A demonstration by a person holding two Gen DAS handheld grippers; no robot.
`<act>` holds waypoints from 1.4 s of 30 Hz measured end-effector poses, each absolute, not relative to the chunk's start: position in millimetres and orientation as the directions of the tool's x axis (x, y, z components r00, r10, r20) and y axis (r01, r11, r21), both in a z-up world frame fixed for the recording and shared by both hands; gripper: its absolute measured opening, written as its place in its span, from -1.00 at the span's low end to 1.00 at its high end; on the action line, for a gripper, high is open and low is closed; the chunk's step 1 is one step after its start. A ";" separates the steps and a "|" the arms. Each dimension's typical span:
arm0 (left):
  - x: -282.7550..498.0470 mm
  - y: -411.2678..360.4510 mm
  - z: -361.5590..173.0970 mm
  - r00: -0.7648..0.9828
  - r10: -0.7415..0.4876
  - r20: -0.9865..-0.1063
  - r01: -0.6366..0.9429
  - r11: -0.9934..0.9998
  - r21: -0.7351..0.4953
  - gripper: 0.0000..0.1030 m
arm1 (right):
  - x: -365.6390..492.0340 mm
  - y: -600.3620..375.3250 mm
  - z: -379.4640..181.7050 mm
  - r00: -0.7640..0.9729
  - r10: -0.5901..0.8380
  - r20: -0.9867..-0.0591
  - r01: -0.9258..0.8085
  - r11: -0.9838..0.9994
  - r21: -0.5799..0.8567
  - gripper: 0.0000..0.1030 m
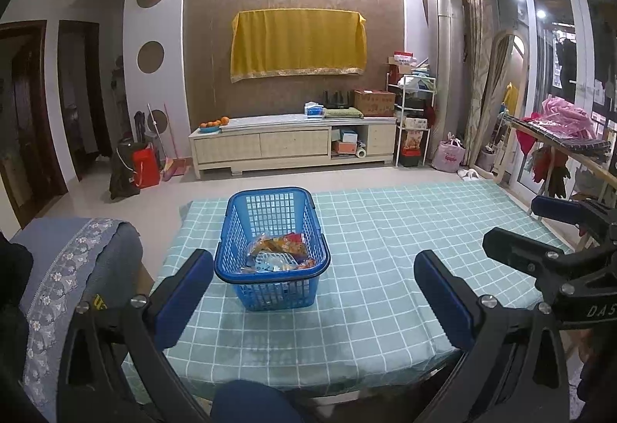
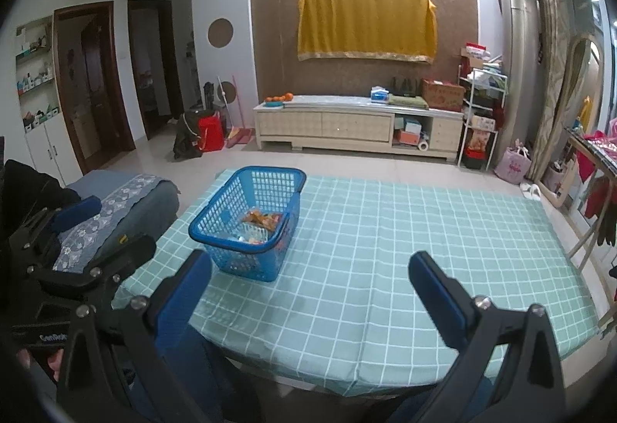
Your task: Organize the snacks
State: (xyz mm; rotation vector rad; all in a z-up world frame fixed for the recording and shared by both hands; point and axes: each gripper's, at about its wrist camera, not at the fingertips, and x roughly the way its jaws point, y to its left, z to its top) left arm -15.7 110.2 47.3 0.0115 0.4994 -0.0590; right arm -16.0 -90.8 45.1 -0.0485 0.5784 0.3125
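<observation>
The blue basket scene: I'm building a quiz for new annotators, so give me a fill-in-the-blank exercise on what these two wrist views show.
1. The snack packets lie inside a basket coloured ____.
2. The table is covered by a checked cloth, and outside the basket it holds ____ snacks.
3. The left gripper and the right gripper both have their jaws ____.
4. The screen on the far wall is draped with a cloth coloured ____.

Missing words: blue; no; open; yellow

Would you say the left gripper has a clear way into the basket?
Probably yes: the left gripper is open and empty, the basket sits just ahead with its top open, and nothing lies between.
</observation>
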 end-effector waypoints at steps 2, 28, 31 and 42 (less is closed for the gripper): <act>-17.5 111.7 48.0 0.877 -0.054 -0.478 0.060 0.998 -0.004 1.00 | -18.3 -89.5 46.0 0.797 0.275 -0.538 -0.305 0.952 0.035 1.00; -28.9 106.9 50.2 0.876 -0.074 -0.476 0.090 0.996 0.011 1.00 | -29.5 -92.9 48.2 0.791 0.269 -0.550 -0.298 0.954 0.039 1.00; -28.1 106.9 50.1 0.875 -0.075 -0.479 0.091 0.996 0.010 1.00 | -27.6 -92.0 47.8 0.787 0.271 -0.554 -0.299 0.953 0.042 1.00; -27.4 106.7 47.9 0.872 -0.077 -0.483 0.092 0.996 0.007 1.00 | -26.3 -86.1 46.5 0.783 0.261 -0.565 -0.295 0.955 0.031 1.00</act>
